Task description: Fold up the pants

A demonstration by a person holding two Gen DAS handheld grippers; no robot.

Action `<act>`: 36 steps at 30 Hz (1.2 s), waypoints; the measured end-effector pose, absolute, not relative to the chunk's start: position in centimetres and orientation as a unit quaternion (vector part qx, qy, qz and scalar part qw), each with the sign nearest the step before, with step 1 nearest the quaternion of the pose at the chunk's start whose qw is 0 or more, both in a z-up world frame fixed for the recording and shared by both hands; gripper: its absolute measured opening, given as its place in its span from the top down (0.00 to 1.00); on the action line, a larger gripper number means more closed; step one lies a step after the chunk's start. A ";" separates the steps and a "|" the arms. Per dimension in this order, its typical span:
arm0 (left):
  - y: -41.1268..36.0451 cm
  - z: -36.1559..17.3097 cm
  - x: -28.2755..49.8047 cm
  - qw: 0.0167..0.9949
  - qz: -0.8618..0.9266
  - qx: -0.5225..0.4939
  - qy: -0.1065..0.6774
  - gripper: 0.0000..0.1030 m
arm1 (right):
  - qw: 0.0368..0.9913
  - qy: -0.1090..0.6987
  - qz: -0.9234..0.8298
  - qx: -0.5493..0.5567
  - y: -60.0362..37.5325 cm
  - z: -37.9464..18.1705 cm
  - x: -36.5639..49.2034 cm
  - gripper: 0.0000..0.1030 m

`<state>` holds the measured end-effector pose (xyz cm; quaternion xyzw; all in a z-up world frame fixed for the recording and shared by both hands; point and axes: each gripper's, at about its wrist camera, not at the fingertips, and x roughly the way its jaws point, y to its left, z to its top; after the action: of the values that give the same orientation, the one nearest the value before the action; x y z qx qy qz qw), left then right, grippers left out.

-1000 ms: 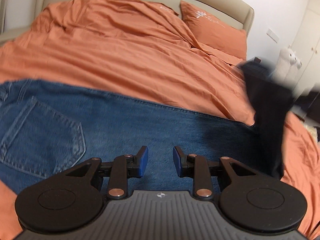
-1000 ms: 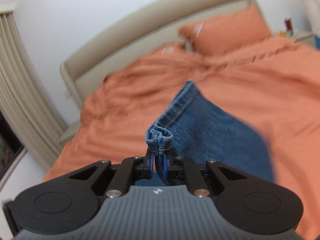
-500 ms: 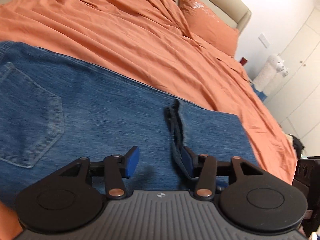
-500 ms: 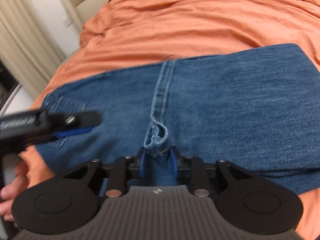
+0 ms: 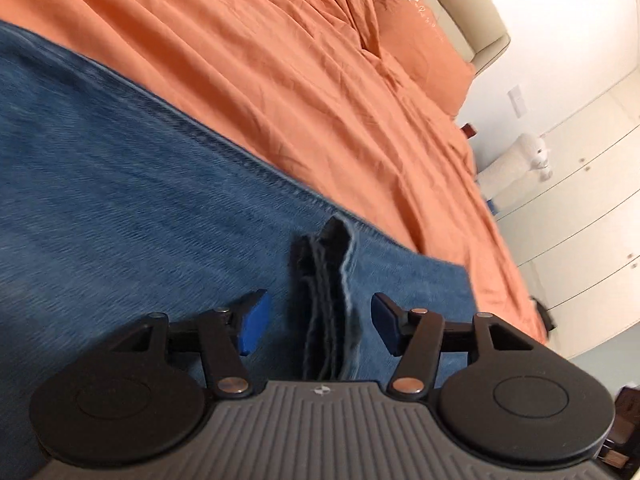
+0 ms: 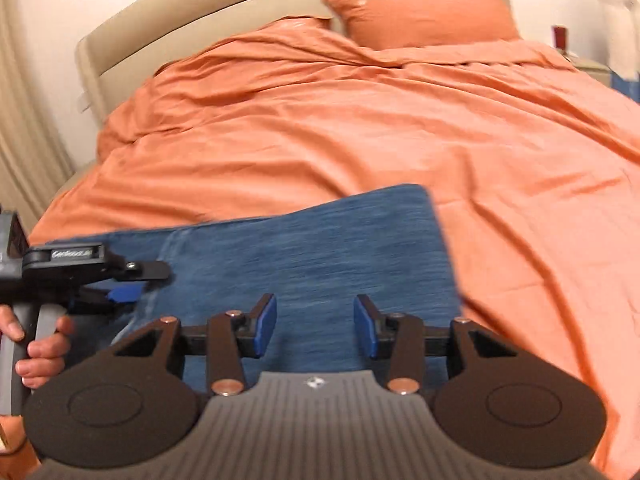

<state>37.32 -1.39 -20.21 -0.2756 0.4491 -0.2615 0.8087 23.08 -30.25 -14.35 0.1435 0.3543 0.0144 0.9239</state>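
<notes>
Blue jeans [image 5: 140, 208] lie flat on the orange bed cover [image 5: 280, 60], filling left and center of my left wrist view and lower center of my right wrist view. The doubled hem end [image 5: 330, 304] sits on top of the denim, lower center of the left view, between the fingers of my left gripper [image 5: 316, 326] but not touched; the fingers are spread and opening. My right gripper [image 6: 316, 326] is over flat denim, fingers spread and opening, nothing pinched. In the right view my left hand [image 6: 40, 344] shows at lower left on the gripper handle. Orange pillow [image 6: 424, 12] and beige headboard [image 6: 192, 12] up top. White plush toy [image 5: 516, 168] at right edge of the left view.
</notes>
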 end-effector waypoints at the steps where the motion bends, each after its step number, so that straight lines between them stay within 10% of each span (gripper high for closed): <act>1: -1.5 -20.5 37.7 0.805 -0.264 -0.281 0.450 0.40 | 0.922 0.356 0.011 0.154 -30.9 -14.6 23.3 0.62; 7: -2.7 -19.5 37.6 0.828 -0.271 -0.264 0.413 0.90 | 0.925 0.352 -0.011 0.140 -32.7 -15.3 25.3 0.76; 12: -4.3 -14.2 34.9 0.886 -0.294 -0.153 0.325 0.91 | 0.940 0.317 -0.036 0.118 -34.2 -13.4 26.7 0.84; 27: -3.5 -19.6 36.8 0.867 -0.244 -0.126 0.416 0.90 | 0.917 0.382 -0.053 0.103 -36.4 -19.9 34.9 1.00; 36: -1.7 -16.4 33.5 0.875 -0.218 -0.123 0.416 0.64 | 0.919 0.374 -0.048 0.118 -36.0 -16.1 31.8 0.96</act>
<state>33.55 -1.70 -16.45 -0.1227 0.4156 -0.2175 0.8746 31.77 -35.99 -16.09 0.1185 0.3741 -0.0478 0.9186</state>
